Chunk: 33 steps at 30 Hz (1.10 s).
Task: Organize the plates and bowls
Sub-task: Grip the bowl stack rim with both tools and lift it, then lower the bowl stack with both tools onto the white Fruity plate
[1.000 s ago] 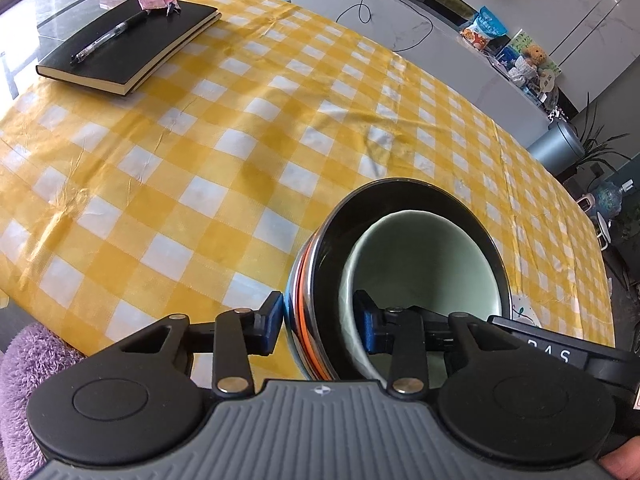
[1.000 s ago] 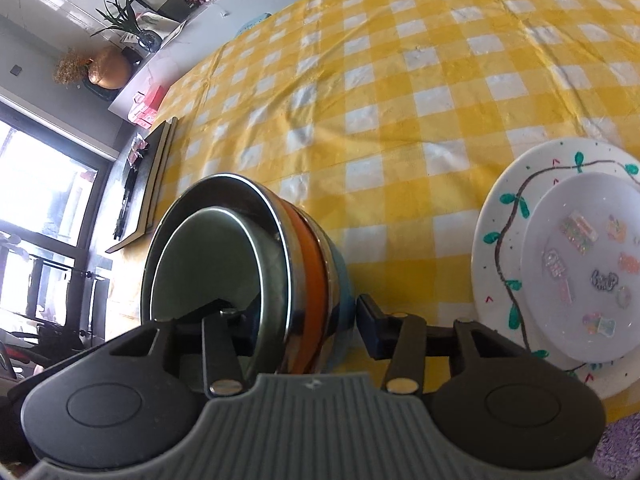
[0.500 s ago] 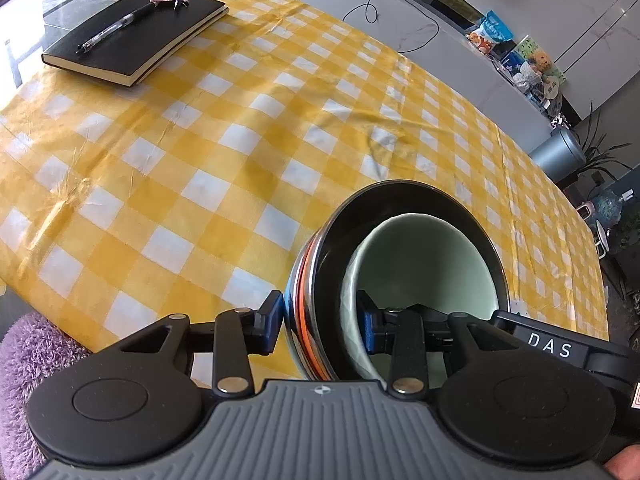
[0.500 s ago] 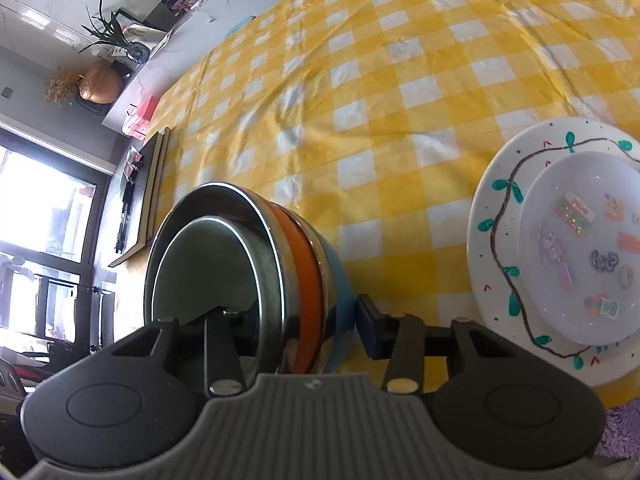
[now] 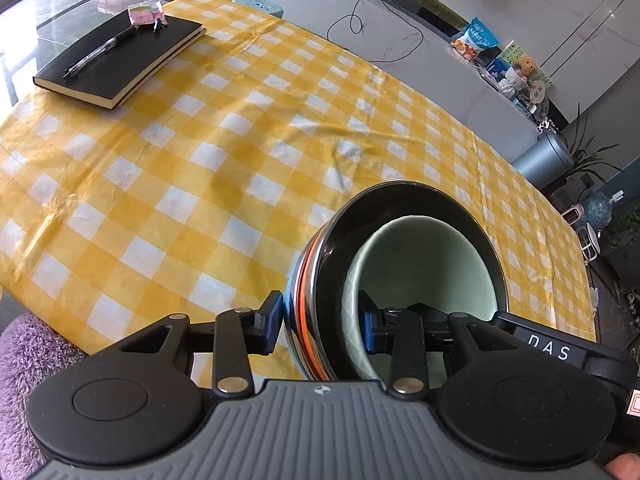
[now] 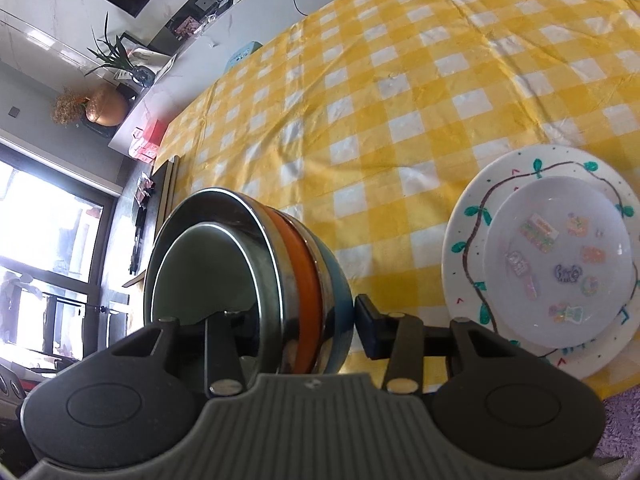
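A nested stack of bowls point(image 5: 404, 264), steel, orange and blue with a pale green bowl point(image 5: 428, 264) innermost, is held on edge above the yellow checked table. My left gripper point(image 5: 320, 326) is shut on the stack's rims, one finger outside and one inside the green bowl. My right gripper point(image 6: 296, 320) is shut on the same stack of bowls point(image 6: 248, 276) from the other side. A white plate with a painted vine point(image 6: 472, 236) lies on the table at the right in the right wrist view, with a smaller sticker-decorated plate point(image 6: 560, 260) on it.
A black notebook point(image 5: 120, 60) with a pen on it lies at the table's far left corner. The table's near edge point(image 5: 52, 308) runs just below the left gripper, with a purple fluffy seat point(image 5: 24, 344) beside it. A counter with clutter point(image 5: 500, 68) stands behind the table.
Both grippers have lifted slightly with the bowl stack still clamped; the table looks a little farther away. The plates have not moved.
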Motion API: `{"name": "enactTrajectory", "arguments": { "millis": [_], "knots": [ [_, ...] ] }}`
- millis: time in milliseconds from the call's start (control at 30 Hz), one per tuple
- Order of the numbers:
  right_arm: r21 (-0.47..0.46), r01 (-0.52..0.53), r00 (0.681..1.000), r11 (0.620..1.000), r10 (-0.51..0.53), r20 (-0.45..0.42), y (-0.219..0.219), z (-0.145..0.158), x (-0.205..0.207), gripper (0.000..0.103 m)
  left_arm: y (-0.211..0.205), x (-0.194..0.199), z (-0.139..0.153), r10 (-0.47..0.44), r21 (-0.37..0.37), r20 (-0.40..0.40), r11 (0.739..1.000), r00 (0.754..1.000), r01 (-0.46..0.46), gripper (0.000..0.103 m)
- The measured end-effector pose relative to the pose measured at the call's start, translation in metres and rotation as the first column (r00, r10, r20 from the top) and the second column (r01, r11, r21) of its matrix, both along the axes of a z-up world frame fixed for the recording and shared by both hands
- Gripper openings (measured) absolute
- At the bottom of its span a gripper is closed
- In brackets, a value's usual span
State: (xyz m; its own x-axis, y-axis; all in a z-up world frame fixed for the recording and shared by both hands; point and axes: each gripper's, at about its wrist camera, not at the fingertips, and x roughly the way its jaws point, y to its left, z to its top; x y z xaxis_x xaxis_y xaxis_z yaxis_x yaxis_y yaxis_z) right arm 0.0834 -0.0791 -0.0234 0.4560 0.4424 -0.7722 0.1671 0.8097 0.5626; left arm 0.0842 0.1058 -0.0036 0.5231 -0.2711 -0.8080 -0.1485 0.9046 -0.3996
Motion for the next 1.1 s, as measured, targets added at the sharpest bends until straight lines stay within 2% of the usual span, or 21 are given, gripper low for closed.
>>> {"name": "enactTrajectory", "arguments": {
  "millis": [233,400,767,1100],
  "knots": [
    [0.008,0.073,0.996,0.997,-0.073,0.052,-0.047,0.022,-0.020,0.042,-0.045,0.000,0.017,-0.069,-0.013,0.031,0.998,0.997,0.069,0.042],
    [0.034,0.143,0.988,0.989,-0.145,0.058,-0.085,0.027,-0.036,0.042,-0.079,0.005,0.021,-0.129,-0.011,0.037,0.992,0.991,0.129,0.042],
    [0.026,0.259,0.965,0.966,-0.260,0.036,-0.145,0.020,-0.053,0.042,-0.137,0.015,0.007,-0.220,-0.012,-0.012,0.975,0.975,0.220,0.042],
    [0.015,0.283,0.959,0.959,-0.283,-0.021,-0.160,0.006,-0.049,0.041,-0.151,0.022,-0.007,-0.239,-0.015,-0.083,0.971,0.967,0.239,0.042]
  ]
}}
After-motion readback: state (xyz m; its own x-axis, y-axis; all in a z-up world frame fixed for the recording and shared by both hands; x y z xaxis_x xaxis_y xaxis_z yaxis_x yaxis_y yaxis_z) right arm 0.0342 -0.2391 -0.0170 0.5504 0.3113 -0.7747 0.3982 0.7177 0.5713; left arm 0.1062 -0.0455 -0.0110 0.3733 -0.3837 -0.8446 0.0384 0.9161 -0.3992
